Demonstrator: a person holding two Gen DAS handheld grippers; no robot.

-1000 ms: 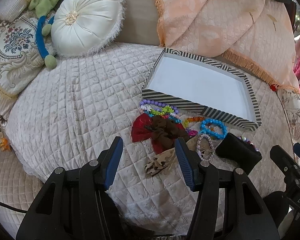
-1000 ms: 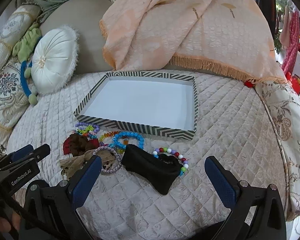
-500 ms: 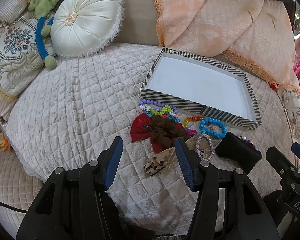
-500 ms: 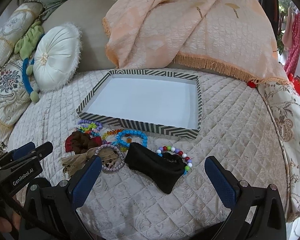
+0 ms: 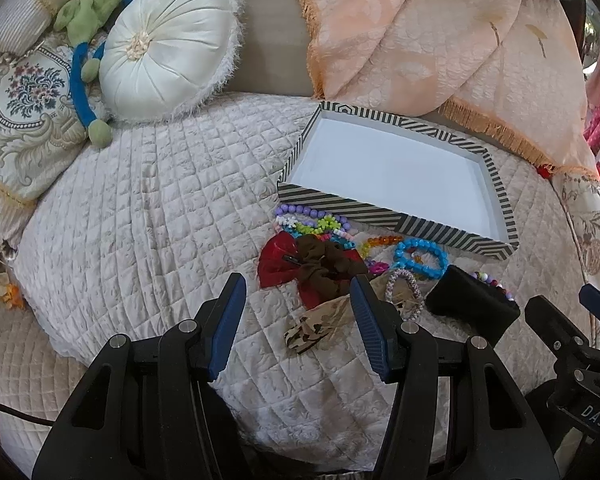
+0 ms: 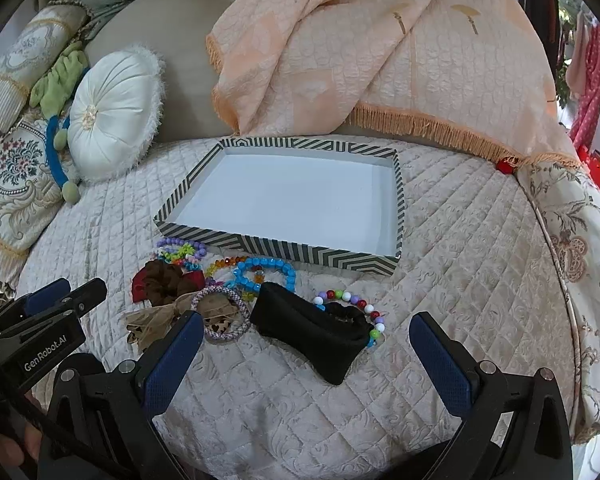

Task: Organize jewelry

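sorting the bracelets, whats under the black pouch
The black pouch lies partly on a multicolour bead bracelet, whose beads show along its far and right edges. The rest of that loop, and anything else beneath, is covered.

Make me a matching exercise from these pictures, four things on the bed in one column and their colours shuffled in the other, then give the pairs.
Things:
1. pouch
2. chunky bead bracelet
3. round cushion
4. tray

Colours:
A. cream white
B. striped outside, white inside
C. black
D. bright blue

Pairs: 1-C, 2-D, 3-A, 4-B
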